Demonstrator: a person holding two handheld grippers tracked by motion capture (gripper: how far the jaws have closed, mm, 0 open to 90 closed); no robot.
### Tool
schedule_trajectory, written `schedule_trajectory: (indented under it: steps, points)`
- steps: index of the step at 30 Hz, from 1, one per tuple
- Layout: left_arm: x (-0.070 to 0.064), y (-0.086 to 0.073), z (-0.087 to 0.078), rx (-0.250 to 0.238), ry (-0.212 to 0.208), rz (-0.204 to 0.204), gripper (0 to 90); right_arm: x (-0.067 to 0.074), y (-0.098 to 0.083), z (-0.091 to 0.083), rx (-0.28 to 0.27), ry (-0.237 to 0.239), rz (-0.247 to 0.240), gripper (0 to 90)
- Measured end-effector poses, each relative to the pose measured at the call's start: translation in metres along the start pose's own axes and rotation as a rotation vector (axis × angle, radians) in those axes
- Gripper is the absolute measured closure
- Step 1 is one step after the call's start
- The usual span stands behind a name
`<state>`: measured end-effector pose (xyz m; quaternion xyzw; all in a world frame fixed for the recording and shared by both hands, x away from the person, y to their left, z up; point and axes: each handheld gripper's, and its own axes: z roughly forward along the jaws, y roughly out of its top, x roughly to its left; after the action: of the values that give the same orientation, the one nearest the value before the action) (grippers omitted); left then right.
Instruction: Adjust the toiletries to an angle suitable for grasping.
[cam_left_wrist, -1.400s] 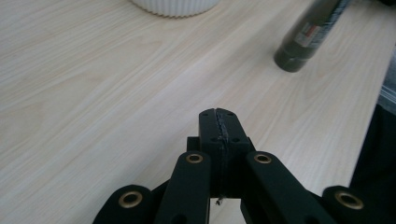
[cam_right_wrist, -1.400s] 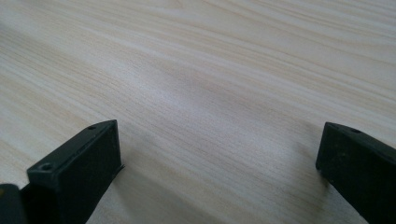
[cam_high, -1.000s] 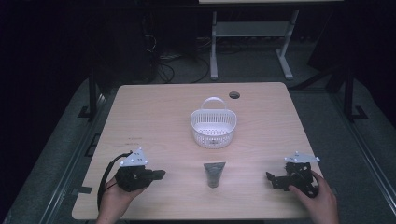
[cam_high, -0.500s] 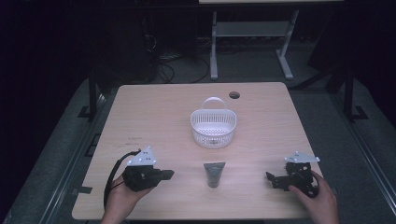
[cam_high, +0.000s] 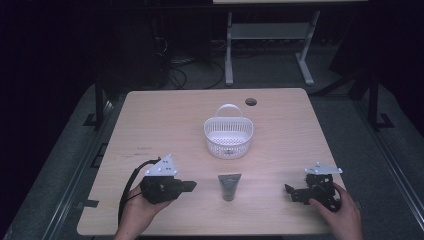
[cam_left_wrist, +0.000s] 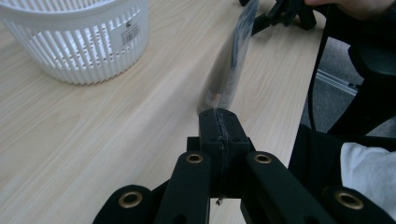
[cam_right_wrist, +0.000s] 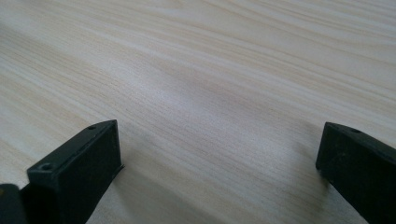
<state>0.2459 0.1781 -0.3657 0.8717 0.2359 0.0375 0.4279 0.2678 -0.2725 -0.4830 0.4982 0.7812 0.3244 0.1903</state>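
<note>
Grey tube (cam_high: 229, 186) lies unheld; my left gripper (cam_high: 189, 186) (jaws closed, empty) approaches and must open; right gripper (cam_high: 289, 189) gapes.

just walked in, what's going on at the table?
A person holds a gripper in each hand at a wooden table. The left gripper, jaws shut with nothing between them, points at a dark grey tube lying flat near the front edge, close to it but apart. The right gripper rests on the table off to the tube's other side, jaws wide open with bare wood between them. A white basket stands just behind the tube; nothing shows in the part of it in view.
</note>
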Motion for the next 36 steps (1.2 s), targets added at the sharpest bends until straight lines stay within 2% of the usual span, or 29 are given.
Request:
schedule_trajectory:
  steps: [20, 36]
  points:
    - [-0.012, 0.025, 0.019, -0.011, -0.057, 0.043, 89.5, 0.000, 0.000, 0.000, 0.000, 0.000, 0.000, 0.0]
    - [-0.008, 0.040, 0.040, -0.008, -0.100, 0.056, 89.5, 0.000, 0.000, 0.000, -0.002, 0.000, 0.000, 0.0]
